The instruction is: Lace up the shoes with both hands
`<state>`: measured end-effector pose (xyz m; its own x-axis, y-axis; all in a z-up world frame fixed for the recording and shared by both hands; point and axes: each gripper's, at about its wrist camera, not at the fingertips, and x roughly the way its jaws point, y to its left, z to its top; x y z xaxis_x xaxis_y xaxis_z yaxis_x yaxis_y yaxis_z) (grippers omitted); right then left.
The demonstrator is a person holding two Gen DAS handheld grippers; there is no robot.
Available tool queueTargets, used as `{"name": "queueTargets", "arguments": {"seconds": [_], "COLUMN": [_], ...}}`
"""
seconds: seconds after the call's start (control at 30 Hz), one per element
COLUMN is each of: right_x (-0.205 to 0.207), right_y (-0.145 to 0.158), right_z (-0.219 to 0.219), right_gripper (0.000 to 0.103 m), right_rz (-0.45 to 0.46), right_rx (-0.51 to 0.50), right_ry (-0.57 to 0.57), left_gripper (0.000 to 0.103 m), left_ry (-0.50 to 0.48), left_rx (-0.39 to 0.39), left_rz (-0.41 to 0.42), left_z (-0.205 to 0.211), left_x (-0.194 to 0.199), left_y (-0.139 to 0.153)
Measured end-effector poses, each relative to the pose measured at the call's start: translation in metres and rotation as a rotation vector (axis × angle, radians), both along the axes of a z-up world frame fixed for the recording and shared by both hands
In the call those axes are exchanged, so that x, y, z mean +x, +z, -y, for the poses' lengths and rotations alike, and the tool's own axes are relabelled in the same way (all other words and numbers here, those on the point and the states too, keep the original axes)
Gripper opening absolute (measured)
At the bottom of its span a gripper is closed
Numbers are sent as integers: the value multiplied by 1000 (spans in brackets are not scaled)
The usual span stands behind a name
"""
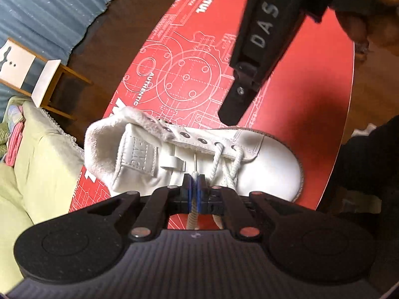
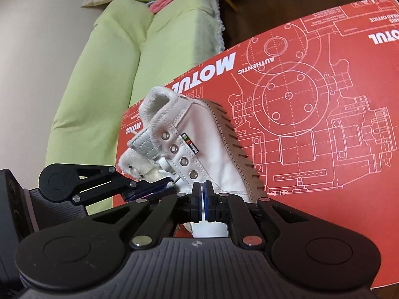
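So the white shoe [image 1: 199, 154] is parked at the centre of the left wrist view, tipped on its side on the red Motul board [image 1: 311, 79] that covers the tabletop, toe toward the right edge of the frame. Only the two eyelets nearest the toe are laced; the rest of the eyelet row [image 1: 192, 137] is bare.

The left claw [image 1: 194, 182] is pinched shut on the lace [image 1: 195, 174], just behind the aglet [image 1: 195, 160], which is poked up toward the eyelet flap. The right claw [image 2: 204, 191] is seen low in the centre of its own view with the pads closed together; nothing can be made out between them, so it is probably empty, though that can't be sworn to. It is held right by the toe end of the shoe.

What could go sideways, as a guess:

- The shoe isn't pinned by anything visible, so any push from the aglet could just slide or roll it on that slick board.
- The lace is gripped a bit back from the tip, so the tip could bend away from the hole instead of being fed through.
- An eyelet could be skipped, since the holes are packed close.
- The loose crossing [image 1: 228, 164] near the toe could be yanked uneven if the lace is pulled hard.
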<state>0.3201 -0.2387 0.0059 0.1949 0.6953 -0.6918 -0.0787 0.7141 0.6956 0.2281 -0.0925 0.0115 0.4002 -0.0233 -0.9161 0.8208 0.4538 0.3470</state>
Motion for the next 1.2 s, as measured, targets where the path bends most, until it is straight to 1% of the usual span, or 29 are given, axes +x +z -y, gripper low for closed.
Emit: {"name": "queueTargets", "arguments": {"seconds": [0.07,0.2,0.23,0.37,0.47,0.63,0.7,0.73,0.83,0.97,1.13,1.2], "right_x": [1,2,2,3,2,3,5,6,10,14,20,21], "right_y": [-1,-3,-4,-8,-11,-12,-14,-15,-19,-23,-32,-36], "right_z": [2,7,8,13,16,18,14,12,5,-3,1,3], "right_gripper": [9,9,9,9,9,10,18,19,19,19,17,13], "right_rz": [-2,-4,-7,-19,-31,-25,-18,-14,-4,9,-37,-58], "right_rx": [2,6,6,7,10,14,45,59,101,111,160,192], "right_ry": [-10,-24,-26,-36,-46,-35,-17,-10,12,22,-30,-39], "left_gripper": [2,2,2,2,2,2,2,2,2,2,2,2], "left_ry": [-32,-161,-181,-200,-233,-250,-250,-248,-243,-242,-239,-236], "left_rx": [0,6,3,-46,-67,-95,-109,-117,-131,-137,-146,-154], "left_rz": [2,30,39,63,67,59,64,66,68,72,84,89], "left_z": [0,-4,-6,-11,-12,-7,-7,-8,-11,-11,-14,-15], "left_x": [-1,-11,-12,-11,-10,-9,-8,-7,-9,-7,-8,-8], "left_y": [-2,-5,-5,-6,-10,-14,-14,-14,-11,-11,-13,-12]}}
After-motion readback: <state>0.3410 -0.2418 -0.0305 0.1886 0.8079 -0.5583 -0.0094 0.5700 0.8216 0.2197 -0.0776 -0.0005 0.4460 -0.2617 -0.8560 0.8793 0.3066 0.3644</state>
